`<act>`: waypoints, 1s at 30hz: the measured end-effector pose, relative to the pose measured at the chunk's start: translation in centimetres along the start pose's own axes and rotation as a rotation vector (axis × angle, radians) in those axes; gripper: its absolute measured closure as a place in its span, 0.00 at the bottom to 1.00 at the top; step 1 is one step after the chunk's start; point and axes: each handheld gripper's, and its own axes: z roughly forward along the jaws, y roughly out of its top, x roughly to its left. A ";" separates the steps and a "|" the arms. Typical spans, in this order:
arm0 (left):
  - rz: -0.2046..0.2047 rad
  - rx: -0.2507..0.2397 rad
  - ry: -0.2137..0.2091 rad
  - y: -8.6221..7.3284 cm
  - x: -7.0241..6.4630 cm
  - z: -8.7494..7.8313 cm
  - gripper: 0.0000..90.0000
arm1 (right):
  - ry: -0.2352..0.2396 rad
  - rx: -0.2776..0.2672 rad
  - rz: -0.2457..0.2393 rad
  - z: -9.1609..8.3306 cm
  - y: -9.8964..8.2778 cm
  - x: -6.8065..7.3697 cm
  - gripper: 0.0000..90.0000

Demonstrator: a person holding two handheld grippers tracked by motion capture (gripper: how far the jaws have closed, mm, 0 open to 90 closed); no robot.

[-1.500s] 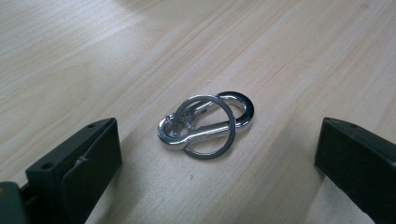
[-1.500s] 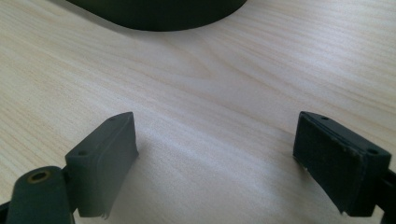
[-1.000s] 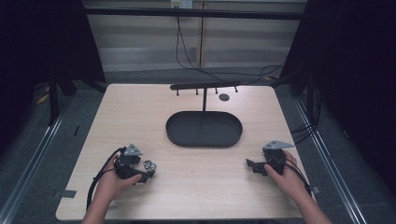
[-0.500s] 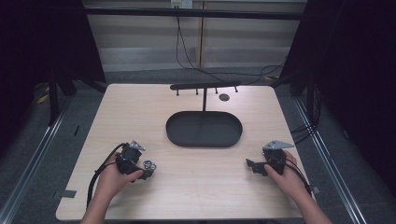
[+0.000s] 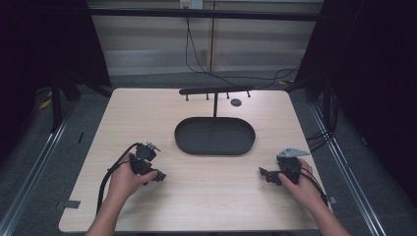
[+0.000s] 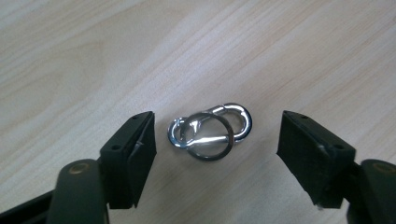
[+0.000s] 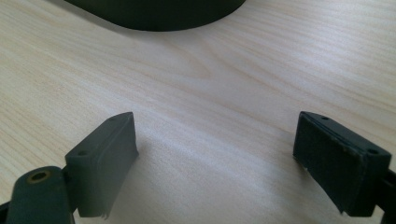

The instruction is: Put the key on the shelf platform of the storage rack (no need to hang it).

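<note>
l gripper: jaws part open, just been closing, straddle carabiner w/ key ring flat on table, pads not touching it. r gripper: open, empty. risk: thin metal slips or skids if pads close off-centre.

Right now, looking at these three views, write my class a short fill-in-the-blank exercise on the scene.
1. The carabiner clip and key ring lie between the jaws of the ____ gripper.
2. The black tray is ____ in shape.
3. The right gripper has its jaws ____.

Missing words: left; oval; open
</note>
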 end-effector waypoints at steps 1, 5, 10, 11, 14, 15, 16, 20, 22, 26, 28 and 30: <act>0.000 0.000 0.000 0.0 0.0 0.0 0.32 | 0.000 0.000 0.000 0.0 0.0 0.0 0.15; 0.002 0.029 0.008 0.5 0.2 0.1 0.35 | 0.000 0.000 0.000 0.0 0.0 0.0 0.15; -0.010 0.058 0.009 0.7 0.4 0.7 0.37 | 0.000 0.000 0.000 0.0 0.0 0.0 0.15; -0.011 0.063 0.009 0.8 0.4 0.8 0.37 | 0.000 0.000 0.000 0.0 0.0 0.0 0.15; -0.028 0.078 0.016 0.8 0.4 1.0 0.38 | 0.000 0.000 0.000 0.0 0.0 0.0 0.15; -0.029 0.080 0.018 0.9 0.4 1.0 0.39 | 0.000 0.000 0.000 0.0 0.0 0.0 0.15; -0.036 0.082 0.014 0.9 0.3 1.1 0.39 | 0.000 0.000 0.000 0.0 0.0 0.0 0.15; -0.048 0.097 0.016 1.1 0.1 1.4 0.41 | 0.000 0.000 0.000 0.0 0.0 0.0 0.15; -0.045 0.100 0.025 1.2 0.1 1.4 0.42 | 0.000 0.000 0.000 0.0 0.0 0.0 0.15; -0.043 0.122 0.047 1.5 -0.2 1.5 0.44 | 0.000 0.000 0.000 0.0 0.0 0.0 0.15; -0.027 0.140 0.082 1.7 -0.7 1.7 0.46 | 0.000 0.000 0.000 0.0 0.0 0.0 0.15; -0.030 0.144 0.083 1.8 -0.8 1.7 0.47 | 0.000 0.000 0.000 0.0 0.0 0.0 0.15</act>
